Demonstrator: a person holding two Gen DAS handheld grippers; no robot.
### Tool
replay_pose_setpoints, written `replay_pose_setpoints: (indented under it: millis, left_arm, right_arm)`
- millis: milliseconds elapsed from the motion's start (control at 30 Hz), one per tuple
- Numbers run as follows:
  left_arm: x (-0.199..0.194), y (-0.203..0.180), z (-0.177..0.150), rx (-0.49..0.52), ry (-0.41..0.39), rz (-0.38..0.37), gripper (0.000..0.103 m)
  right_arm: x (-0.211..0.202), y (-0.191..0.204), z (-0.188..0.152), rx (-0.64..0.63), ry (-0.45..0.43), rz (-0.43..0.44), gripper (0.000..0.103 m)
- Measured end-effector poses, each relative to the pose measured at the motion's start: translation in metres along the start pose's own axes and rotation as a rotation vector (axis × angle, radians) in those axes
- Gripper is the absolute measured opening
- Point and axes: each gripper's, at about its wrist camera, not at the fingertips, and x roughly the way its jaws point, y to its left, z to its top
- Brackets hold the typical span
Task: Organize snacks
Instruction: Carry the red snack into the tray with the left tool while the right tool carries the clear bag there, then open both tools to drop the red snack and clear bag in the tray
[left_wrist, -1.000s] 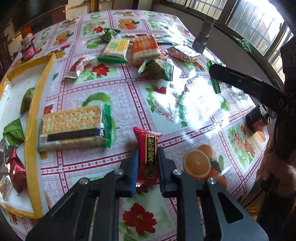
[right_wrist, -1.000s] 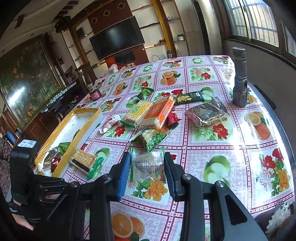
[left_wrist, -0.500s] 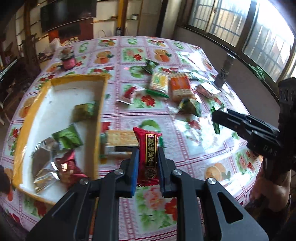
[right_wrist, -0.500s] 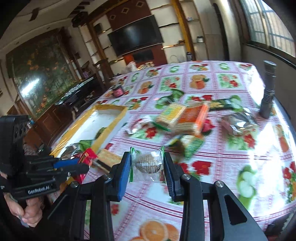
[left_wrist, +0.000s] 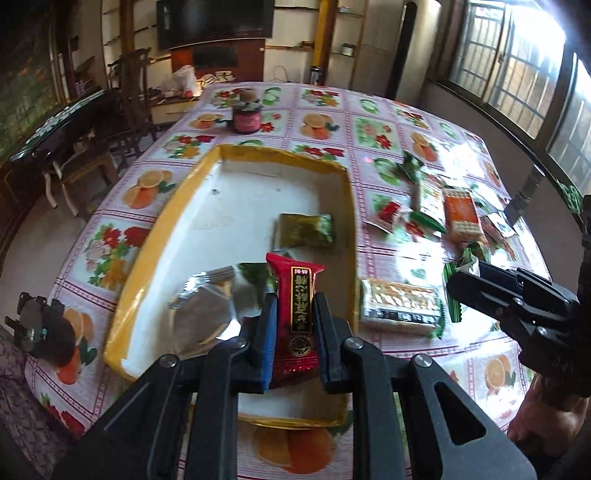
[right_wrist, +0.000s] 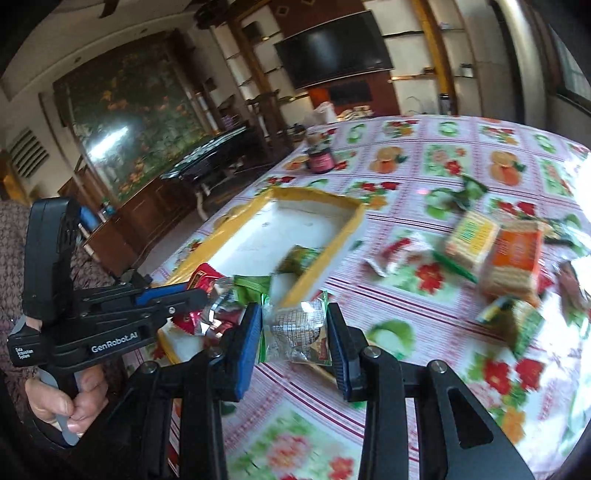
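Note:
My left gripper (left_wrist: 294, 317) is shut on a red snack packet (left_wrist: 296, 312) and holds it above the near end of the yellow-rimmed white tray (left_wrist: 351, 206). The tray holds a green packet (left_wrist: 306, 230) and a silver packet (left_wrist: 202, 314). My right gripper (right_wrist: 295, 332) is shut on a clear silver-and-green snack packet (right_wrist: 297, 332), held above the table just right of the tray (right_wrist: 332, 243). The left gripper (right_wrist: 184, 295) with its red packet shows in the right wrist view, over the tray's near end.
A cracker pack (left_wrist: 400, 305) lies beside the tray's right wall. Several loose snacks, among them an orange cracker pack (left_wrist: 461, 212) and a yellow-green one (right_wrist: 471, 236), lie on the flowered tablecloth to the right. A dark jar (left_wrist: 246, 119) stands behind the tray.
Both grippers have swung left toward the tray with their packets held. The left gripper went from above the bare tablecloth to above the tray's near end; the right one followed beside it.

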Motion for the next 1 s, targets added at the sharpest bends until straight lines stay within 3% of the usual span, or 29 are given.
replay_pose_setpoints:
  millis: [400,667,1000]
  left_arm:
    - [0.016,0.043,0.009,-0.078,0.014,0.009,0.02]
    - [0.044,0.053,0.029,-0.105,0.044,0.01,0.02]
    - [0.066,0.059,0.036,-0.121,0.093,0.027,0.021]
  right_arm:
    - [0.058,0.028,0.027,-0.044,0.047,0.066,0.035]
    - [0.097,0.024,0.046,-0.041,0.078,0.032,0.035]
    - [0.124,0.024,0.042,-0.07,0.125,0.001,0.038]
